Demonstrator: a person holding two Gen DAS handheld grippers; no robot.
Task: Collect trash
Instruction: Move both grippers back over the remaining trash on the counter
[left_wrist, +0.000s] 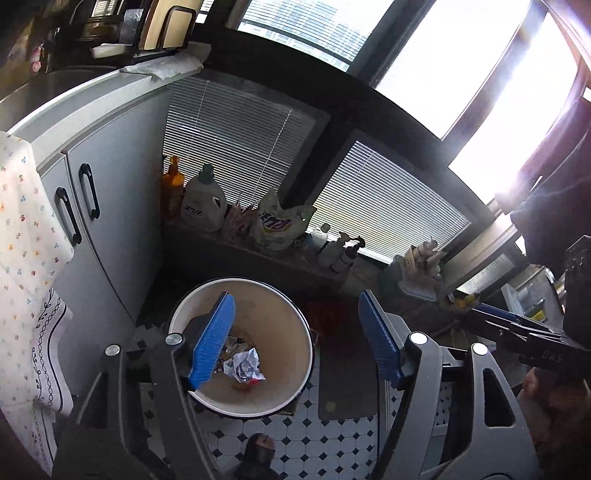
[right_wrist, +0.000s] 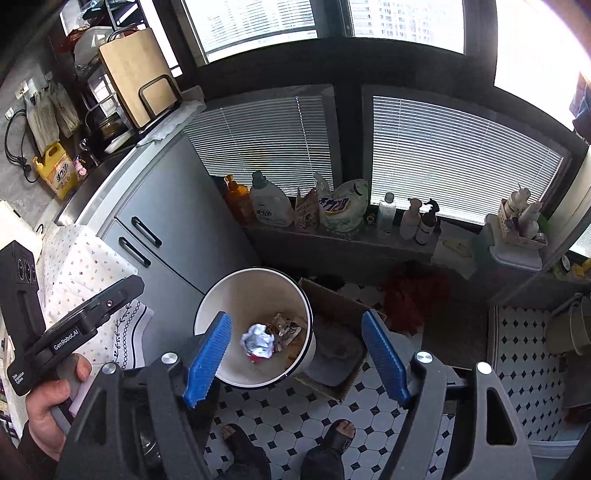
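Blue-padded fingers (left_wrist: 212, 343) of the left gripper (left_wrist: 295, 339) stand wide apart, empty, above the bin (left_wrist: 295, 328), likely so trash drops straight in. Crumpled paper (left_wrist: 245, 363) lies at its bottom. Right gripper (right_wrist: 297, 360), also spread and empty, hangs over the bin too.
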